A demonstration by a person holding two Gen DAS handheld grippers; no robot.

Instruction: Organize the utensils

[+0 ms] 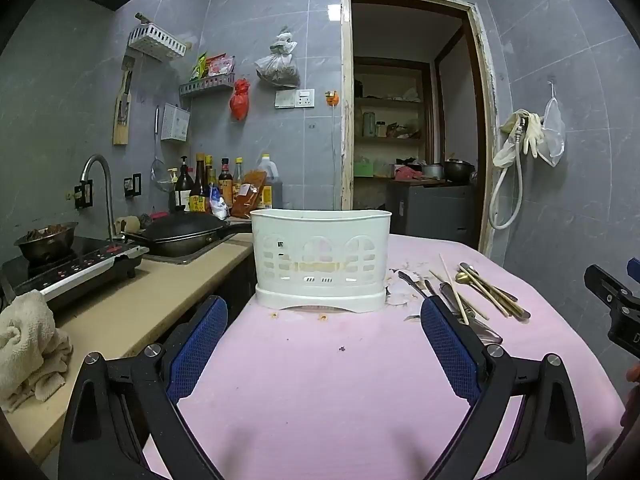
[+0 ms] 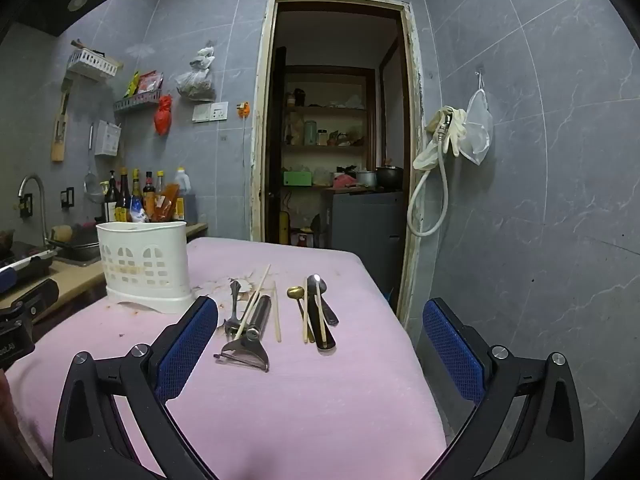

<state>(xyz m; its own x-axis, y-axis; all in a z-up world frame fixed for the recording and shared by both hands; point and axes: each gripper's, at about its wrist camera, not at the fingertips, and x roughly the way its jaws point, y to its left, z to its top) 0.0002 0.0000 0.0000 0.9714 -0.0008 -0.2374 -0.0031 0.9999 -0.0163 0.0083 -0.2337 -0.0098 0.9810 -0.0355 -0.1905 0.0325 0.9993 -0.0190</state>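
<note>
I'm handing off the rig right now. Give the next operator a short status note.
Left hand-held gripper: open, empty, facing the white caddy.
Right hand-held gripper: open, empty, over the utensils.
On the pink cloth, right of the caddy: peeler, fork, chopsticks, gold spoon, steel spoon.
Done: nothing visibly loaded in the caddy.
Left: move every utensil into it.

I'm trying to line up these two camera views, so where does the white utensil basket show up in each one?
Left wrist: the white utensil basket stands dead centre, straight ahead between the open fingers.
Right wrist: the basket sits at left, beyond the left finger.
Shared landmark: the doorway behind the pink table.
</note>
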